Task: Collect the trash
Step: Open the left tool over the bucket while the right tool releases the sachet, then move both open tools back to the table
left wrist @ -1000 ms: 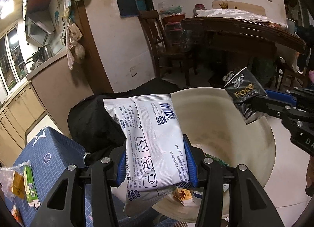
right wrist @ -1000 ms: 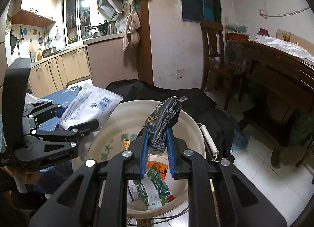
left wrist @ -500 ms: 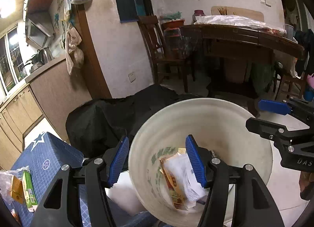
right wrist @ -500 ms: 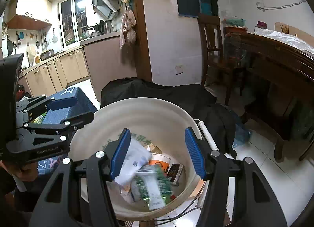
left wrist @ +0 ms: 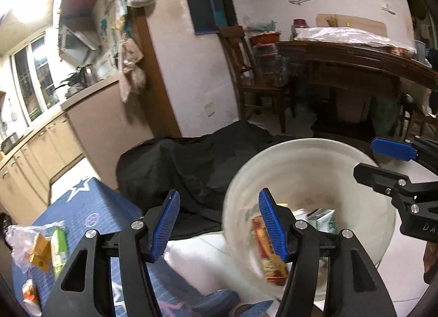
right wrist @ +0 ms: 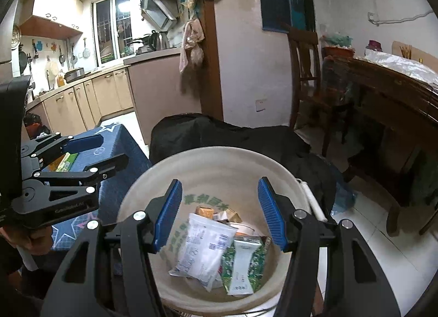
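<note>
Both claws hang released over the cream bucket (right wrist: 153, 180): the right claw (right wrist: 219, 213) above its middle, the left claw (left wrist: 219, 223) at its rim. A white packet (right wrist: 204, 248) and green wrapper (right wrist: 243, 265) lie inside the bucket.

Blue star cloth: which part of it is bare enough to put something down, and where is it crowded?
The blue star cloth is bare in its middle and far part, between the white star and the black fabric heap. Its near left edge is crowded with the leftover wrappers. The cream bucket is already piled with trash at the bottom.
</note>
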A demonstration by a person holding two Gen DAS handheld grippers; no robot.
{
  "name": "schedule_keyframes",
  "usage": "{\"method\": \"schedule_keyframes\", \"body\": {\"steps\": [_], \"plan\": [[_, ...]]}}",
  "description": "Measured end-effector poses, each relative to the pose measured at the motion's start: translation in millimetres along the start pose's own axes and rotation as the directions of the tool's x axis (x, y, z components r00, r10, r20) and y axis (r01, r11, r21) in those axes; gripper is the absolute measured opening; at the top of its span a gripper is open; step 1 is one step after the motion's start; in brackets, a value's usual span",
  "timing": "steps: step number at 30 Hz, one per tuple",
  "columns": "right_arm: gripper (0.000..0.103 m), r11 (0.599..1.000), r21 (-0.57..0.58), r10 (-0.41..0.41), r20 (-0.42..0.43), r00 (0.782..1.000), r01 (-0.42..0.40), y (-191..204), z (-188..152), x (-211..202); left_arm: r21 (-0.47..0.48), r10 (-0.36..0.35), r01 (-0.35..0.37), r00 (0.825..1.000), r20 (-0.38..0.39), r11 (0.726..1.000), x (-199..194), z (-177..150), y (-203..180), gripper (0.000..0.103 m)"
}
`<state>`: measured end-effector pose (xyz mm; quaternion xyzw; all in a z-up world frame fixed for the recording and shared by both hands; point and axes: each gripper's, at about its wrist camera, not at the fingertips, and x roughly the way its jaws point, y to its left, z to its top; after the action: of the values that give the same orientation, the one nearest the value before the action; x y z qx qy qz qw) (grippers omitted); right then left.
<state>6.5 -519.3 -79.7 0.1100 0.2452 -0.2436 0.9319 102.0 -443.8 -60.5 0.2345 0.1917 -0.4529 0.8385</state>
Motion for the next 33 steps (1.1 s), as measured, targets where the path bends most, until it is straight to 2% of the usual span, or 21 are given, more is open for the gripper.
{"method": "schedule_keyframes", "body": {"steps": [10,16,19,25,28,33], "plan": [[0.055,0.992,-0.073,0.100,0.009,0.995,-0.099,63,15,22,-0.075,0.149,-0.150,0.989,-0.025,0.986,-26,-29,65,0.062],[0.055,0.974,-0.124,0.190,-0.007,0.982,-0.189,115,23,40,-0.159,0.233,-0.243,0.969,-0.080,0.957,-47,-63,124,0.062],[0.055,0.957,-0.165,0.237,-0.029,0.971,-0.238,146,26,51,-0.213,0.271,-0.292,0.955,-0.123,0.932,-58,-88,157,0.062],[0.055,0.920,-0.217,0.318,-0.074,0.945,-0.326,203,26,64,-0.313,0.339,-0.396,0.914,-0.224,0.863,-80,-136,221,0.062],[0.061,0.898,-0.239,0.356,-0.100,0.929,-0.370,230,23,69,-0.351,0.377,-0.451,0.889,-0.261,0.821,-97,-159,250,0.063],[0.068,0.851,-0.253,0.431,-0.160,0.888,-0.459,280,18,84,-0.415,0.436,-0.536,0.842,-0.316,0.735,-127,-194,293,0.069]]}}
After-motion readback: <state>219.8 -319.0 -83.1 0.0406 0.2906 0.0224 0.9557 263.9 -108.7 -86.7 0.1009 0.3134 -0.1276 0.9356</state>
